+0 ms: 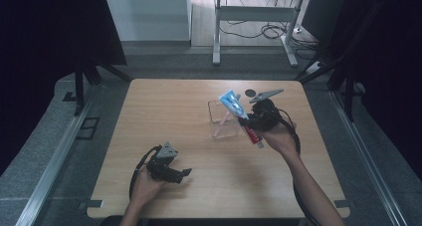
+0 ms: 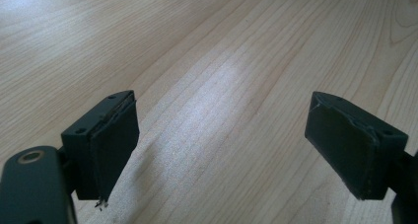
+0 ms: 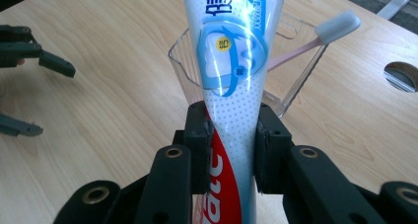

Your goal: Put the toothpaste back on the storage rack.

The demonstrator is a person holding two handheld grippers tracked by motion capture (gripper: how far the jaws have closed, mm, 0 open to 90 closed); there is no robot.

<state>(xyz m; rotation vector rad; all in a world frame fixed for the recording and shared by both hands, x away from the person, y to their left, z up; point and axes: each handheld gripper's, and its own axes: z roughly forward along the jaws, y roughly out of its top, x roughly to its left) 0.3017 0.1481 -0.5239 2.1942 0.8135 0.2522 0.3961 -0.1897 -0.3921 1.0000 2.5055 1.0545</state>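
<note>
My right gripper (image 3: 231,152) is shut on a toothpaste tube (image 3: 231,61), white and blue with a red lower part, pads pressing its sides. In the high view the toothpaste tube (image 1: 234,104) slants up and left from the right gripper (image 1: 247,120), its flat end over a clear plastic cup (image 1: 222,119). The clear cup (image 3: 291,81) holds a pink toothbrush (image 3: 325,32) with a white head leaning on its rim. My left gripper (image 1: 186,175) rests near the table's front left, open, with only bare wood between its fingers (image 2: 111,145).
The wooden table (image 1: 164,111) has a round hole (image 1: 249,92) near its far edge, behind the cup. Dark curtains flank both sides. A white desk frame (image 1: 254,27) with cables stands on the floor beyond.
</note>
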